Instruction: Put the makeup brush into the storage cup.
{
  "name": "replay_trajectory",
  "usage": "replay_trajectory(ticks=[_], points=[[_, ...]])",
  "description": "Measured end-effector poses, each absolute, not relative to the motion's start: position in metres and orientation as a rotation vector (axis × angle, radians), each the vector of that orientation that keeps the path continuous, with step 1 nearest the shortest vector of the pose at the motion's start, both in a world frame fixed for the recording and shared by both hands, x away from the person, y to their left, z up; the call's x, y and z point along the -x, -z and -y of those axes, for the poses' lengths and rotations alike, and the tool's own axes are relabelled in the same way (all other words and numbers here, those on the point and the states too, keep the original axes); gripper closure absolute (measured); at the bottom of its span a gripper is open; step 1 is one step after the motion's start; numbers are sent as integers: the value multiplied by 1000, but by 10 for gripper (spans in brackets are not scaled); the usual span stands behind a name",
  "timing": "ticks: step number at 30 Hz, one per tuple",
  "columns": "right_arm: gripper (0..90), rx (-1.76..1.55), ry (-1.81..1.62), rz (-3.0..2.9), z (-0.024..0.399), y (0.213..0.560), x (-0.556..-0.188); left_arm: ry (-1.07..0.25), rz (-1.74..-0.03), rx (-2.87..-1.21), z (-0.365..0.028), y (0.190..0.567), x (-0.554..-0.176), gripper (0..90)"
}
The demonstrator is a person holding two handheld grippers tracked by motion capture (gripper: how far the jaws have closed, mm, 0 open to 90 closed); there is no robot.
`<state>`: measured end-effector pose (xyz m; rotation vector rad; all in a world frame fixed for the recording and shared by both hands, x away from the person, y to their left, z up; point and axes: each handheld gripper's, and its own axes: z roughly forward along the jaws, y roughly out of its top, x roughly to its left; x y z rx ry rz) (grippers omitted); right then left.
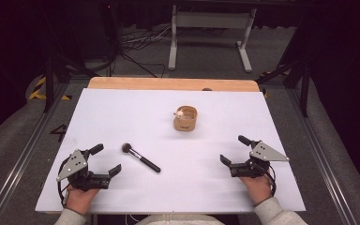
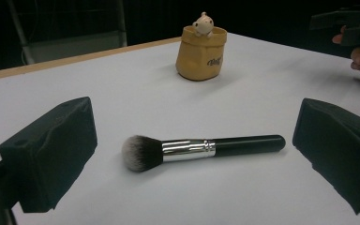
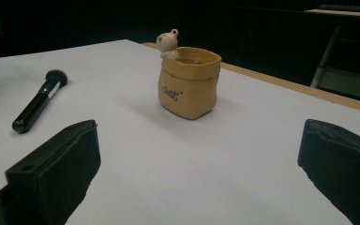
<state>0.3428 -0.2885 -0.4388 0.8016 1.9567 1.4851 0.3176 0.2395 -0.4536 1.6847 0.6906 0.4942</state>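
Note:
A makeup brush [image 1: 140,157] with a black handle, silver ferrule and pale-tipped bristles lies flat on the white table [image 1: 122,117], left of the middle. A tan sack-shaped pot [image 1: 185,118] with a small bear figure on its rim stands upright behind the middle. My left gripper [image 1: 105,160] rests at the front left, open, its jaws wide with the brush [image 2: 201,147] just beyond them on the table. At the front right my right gripper [image 1: 234,149] is open too, and its jaws point toward the pot [image 3: 189,82]. Neither holds anything.
The white sheet covers a wooden tabletop whose far edge [image 1: 168,83] shows. Beyond it on the dark floor are a grey stand [image 1: 211,33] and cables. In the right gripper view the brush [image 3: 38,102] lies off to the left.

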Motion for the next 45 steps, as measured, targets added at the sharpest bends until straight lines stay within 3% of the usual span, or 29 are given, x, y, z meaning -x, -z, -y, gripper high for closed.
replay_trajectory(ticks=[12, 45], points=[[0, -806, -1495, -1963, 288, 439, -343, -493, -682, -1656, -241, 449, -318, 1], [0, -774, -1539, -1958, 294, 424, -341, -365, -536, -1910, -208, 391, -355, 0]])
